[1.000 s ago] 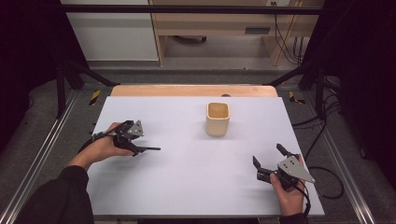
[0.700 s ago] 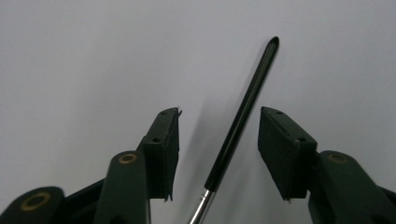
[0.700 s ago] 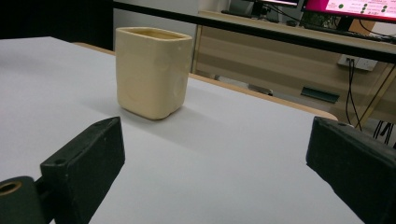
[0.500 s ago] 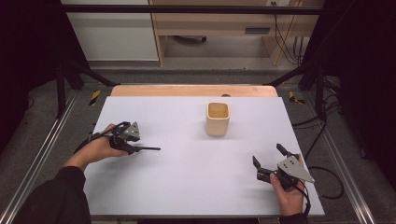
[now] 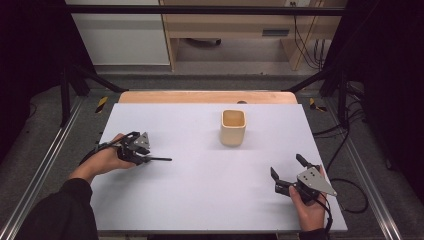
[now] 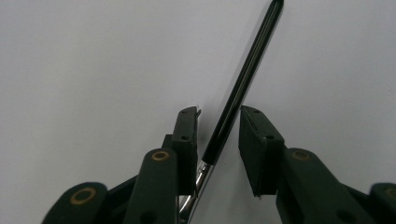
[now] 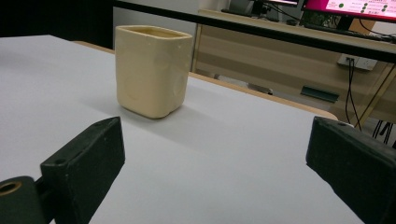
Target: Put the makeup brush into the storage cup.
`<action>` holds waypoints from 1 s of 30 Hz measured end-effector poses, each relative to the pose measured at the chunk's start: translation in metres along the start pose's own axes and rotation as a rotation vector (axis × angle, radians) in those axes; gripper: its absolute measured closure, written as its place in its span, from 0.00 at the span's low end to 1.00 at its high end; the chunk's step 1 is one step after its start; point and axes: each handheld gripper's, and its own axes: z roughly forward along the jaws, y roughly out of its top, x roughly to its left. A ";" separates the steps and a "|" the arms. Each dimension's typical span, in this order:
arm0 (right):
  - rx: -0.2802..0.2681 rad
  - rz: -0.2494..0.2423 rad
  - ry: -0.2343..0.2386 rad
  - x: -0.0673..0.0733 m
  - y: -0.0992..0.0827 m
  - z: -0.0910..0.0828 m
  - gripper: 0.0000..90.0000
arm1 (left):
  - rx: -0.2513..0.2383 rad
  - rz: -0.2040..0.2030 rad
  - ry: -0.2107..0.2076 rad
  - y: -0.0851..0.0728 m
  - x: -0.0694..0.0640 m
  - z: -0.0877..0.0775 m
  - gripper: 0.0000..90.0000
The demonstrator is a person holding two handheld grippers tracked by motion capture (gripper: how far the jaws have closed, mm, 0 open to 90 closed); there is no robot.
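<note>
Left tool closing round black-handled utensil, gap right side

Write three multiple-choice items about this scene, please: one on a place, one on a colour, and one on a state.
1. Where does the cup stand on the table?
A. at the near left corner
B. toward the far side, right of the middle
C. under the right hand

2. What colour is the cup?
A. cream
B. blue
C. red

3. How do the jaws of the right gripper stand?
A. wide apart, nothing between them
B. shut on the cup
C. shut on a cloth

Answers:
1 B: the high view shows it there.
2 A: its walls look cream in the right gripper view.
3 A: bare table lies between the jaws, with the cup farther off.
</note>
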 end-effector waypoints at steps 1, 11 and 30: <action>0.001 0.001 0.000 0.000 0.000 0.000 0.05 | 0.007 -0.001 -0.003 0.000 0.000 0.001 0.81; 0.002 -0.001 0.000 0.000 0.000 0.000 0.05 | 0.021 -0.015 -0.036 0.001 -0.003 0.000 0.93; 0.001 0.000 -0.001 0.000 0.000 0.000 0.05 | -0.020 0.031 -0.028 0.009 -0.009 -0.010 0.94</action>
